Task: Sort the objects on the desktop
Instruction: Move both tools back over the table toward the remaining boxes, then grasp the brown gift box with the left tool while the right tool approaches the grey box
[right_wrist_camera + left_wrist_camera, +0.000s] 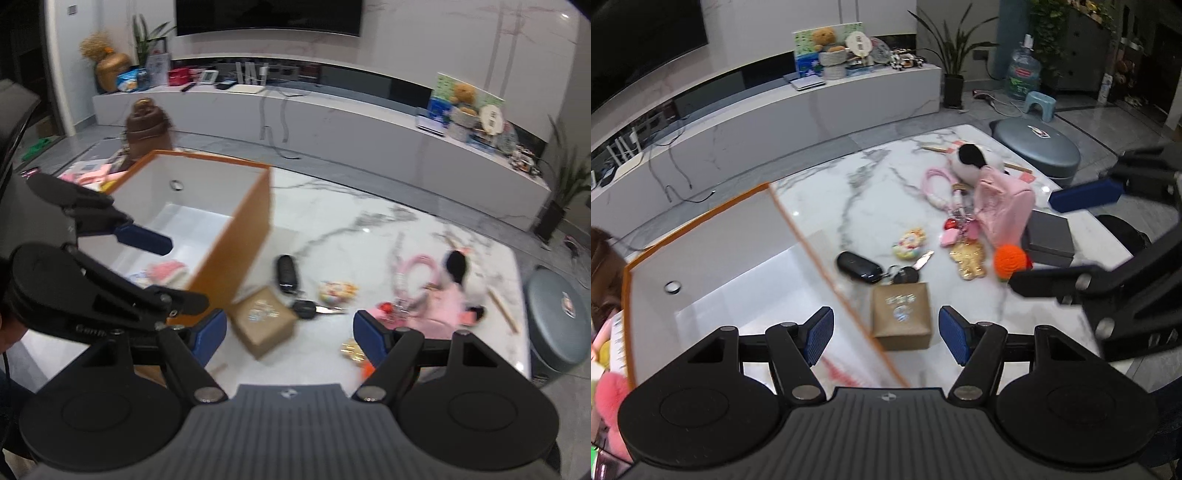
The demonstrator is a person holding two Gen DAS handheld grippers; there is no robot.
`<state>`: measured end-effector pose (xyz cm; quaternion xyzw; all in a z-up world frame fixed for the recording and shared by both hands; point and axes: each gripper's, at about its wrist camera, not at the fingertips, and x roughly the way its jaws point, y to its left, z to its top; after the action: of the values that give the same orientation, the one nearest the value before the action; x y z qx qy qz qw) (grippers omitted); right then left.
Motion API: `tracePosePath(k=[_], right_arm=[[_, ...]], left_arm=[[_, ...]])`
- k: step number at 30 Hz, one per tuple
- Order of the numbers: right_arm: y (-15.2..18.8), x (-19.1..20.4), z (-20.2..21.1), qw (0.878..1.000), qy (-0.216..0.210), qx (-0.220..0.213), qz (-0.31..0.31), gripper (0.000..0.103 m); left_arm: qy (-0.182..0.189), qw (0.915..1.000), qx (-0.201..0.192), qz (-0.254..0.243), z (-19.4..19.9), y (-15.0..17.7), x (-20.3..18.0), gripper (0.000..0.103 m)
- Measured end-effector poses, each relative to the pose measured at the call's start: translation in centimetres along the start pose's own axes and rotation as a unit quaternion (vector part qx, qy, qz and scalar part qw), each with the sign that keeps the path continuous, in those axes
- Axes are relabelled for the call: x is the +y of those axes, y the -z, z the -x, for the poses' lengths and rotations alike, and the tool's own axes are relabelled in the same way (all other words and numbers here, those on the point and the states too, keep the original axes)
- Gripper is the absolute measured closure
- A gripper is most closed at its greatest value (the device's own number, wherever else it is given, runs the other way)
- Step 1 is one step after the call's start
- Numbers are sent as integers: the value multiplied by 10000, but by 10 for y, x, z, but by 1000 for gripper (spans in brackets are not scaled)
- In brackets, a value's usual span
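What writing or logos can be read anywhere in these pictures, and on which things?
"Gen…", partly readable: on the left gripper, black arm.
Pale print on the small brown cardboard box: too blurred.
Red label on the big blue water bottle: too small.
Round emblem on the grey-blue oval lid: unreadable.

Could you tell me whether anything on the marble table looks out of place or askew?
Mostly loose clutter. The small brown box sits skewed beside the orange box, and the plush doll lies toppled over a tangle of keychains. The car key lies loose nearby. Nothing looks spilled or broken.
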<state>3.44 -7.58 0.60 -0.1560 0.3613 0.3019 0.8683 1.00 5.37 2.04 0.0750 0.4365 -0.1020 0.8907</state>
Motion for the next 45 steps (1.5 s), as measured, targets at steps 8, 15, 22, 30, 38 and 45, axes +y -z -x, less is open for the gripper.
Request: tracePosePath(k=[8,15,22,30,38,45], right_arm=[[2,-54,-3,9981,432,56,-445,26],[20,-80,-14,9974,401,103,-594,25],[43,-106,-35,9959,447,325,-722,25],[54,-122,-59,9942,448,511,-831,25],[54,-124,-67,9944,413,574,-789,25],[52,-125,-66,9945,413,552,-782,25]], left_arm=[[3,9998,-18,-188,-26,-14,-31,29],[-179,9997,113,-86,-55,-22,-34,29],[-539,9980,170,-290,-73,-14,-31,29],[-482,9971,171,-569,-81,-12,-37,25],[-676,9957,405,-486,-81,-8,-29,24],[-1219,9864,590,-927,-84,6,-27,24]])
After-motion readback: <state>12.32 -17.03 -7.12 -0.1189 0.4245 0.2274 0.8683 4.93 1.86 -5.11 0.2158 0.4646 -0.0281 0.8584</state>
